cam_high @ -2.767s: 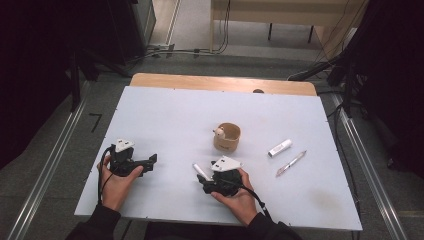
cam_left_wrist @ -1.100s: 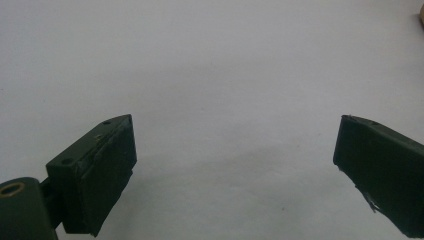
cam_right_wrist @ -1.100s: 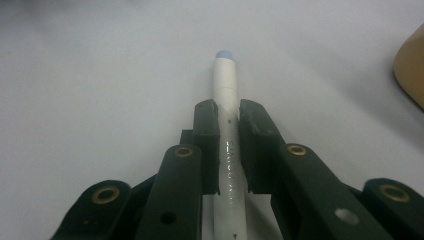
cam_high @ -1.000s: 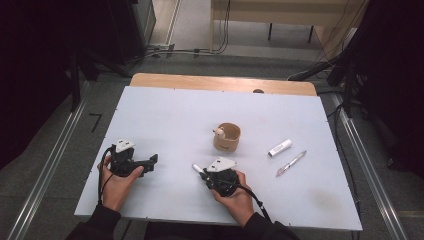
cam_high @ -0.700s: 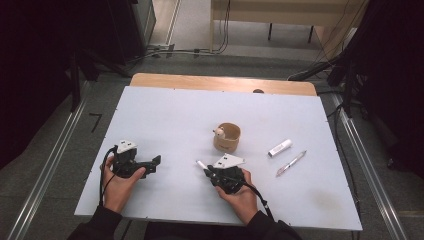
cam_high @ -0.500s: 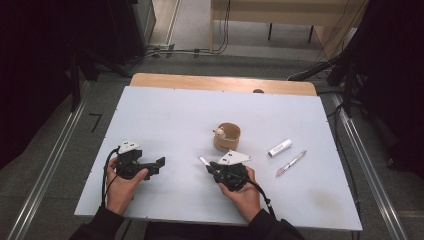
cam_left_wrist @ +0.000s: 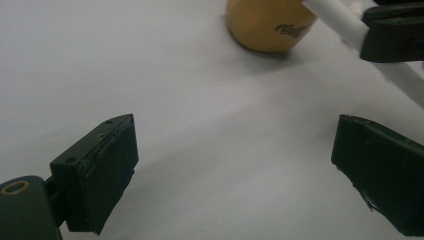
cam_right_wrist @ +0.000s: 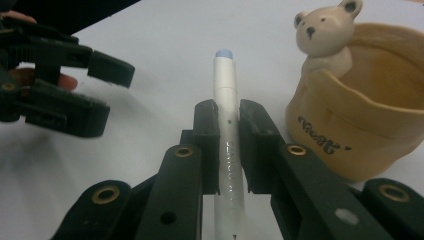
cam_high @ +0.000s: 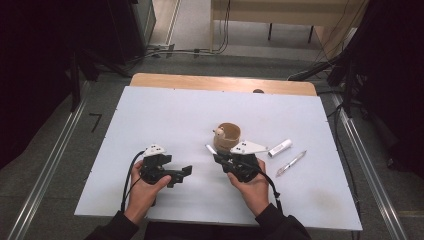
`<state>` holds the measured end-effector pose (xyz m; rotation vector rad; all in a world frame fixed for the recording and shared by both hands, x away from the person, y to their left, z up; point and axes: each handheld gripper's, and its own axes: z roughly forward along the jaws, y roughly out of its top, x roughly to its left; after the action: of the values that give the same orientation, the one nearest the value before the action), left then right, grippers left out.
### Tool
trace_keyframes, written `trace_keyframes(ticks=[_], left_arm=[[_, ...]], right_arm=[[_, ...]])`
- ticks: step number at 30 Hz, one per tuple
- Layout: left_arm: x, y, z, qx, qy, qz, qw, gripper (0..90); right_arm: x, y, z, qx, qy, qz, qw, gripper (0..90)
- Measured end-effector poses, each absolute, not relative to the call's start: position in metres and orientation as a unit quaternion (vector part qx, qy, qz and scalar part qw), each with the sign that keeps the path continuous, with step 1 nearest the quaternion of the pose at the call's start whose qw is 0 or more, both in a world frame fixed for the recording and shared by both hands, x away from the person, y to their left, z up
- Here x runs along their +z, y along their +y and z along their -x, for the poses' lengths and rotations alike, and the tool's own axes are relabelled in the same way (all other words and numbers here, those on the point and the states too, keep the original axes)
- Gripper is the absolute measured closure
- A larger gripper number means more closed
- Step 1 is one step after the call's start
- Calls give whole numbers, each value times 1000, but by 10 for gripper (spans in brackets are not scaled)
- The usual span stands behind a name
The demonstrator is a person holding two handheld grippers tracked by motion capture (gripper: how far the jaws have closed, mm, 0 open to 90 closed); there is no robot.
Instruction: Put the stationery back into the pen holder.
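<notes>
White plastic is showing between the jaws of the right gripper [cam_high: 216, 155]: one white pen [cam_right_wrist: 227, 145] is being gripped there, its blue-grey tip pointing away from the hand, toward the far left. One tan cup [cam_high: 227, 135] with a small bear figure [cam_right_wrist: 322, 32] on its rim is standing just beside this pen, on the far right side of the gripper, near the middle of the surface [cam_high: 165, 115]. Two more writing things are lying to the right of the cup: one short white marker [cam_high: 280, 148] and one thin silver pen [cam_high: 291, 163], near each other but apart.

One left gripper [cam_high: 186, 172] is hanging near the front edge, well to the left of the cup, and its jaws are standing wide open with nothing between them. In the left gripper view the cup and the held pen are showing farther off, with bare surface in between.

Nothing is standing between the held pen and the cup mouth except the bear figure on the near rim. Much free room is lying on the far half and the left side of the surface; the right edge is staying well apart from the marker and the thin pen.
</notes>
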<state>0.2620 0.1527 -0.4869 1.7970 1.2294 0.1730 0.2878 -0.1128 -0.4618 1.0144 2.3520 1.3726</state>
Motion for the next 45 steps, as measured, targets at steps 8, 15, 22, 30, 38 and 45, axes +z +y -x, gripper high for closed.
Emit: trace_keyframes(ticks=[8,15,22,30,38,45], left_arm=[[-483,127,-263,44,475,-737,479,82],[-480,109,-265,7,459,-732,504,180],[-479,93,-268,-27,451,-726,518,245],[-479,83,-273,-51,449,-717,530,294],[-481,73,-278,-70,454,-708,536,326],[-482,68,-283,-81,459,-701,540,353]], right_arm=[[-456,-116,-291,481,796,-349,117,769],[-453,-119,-293,487,791,-351,116,769],[-451,-120,-293,493,787,-353,112,769],[-451,-122,-294,497,785,-354,111,769],[-450,-122,-293,499,783,-354,108,769],[-451,-123,-293,502,782,-355,106,769]])
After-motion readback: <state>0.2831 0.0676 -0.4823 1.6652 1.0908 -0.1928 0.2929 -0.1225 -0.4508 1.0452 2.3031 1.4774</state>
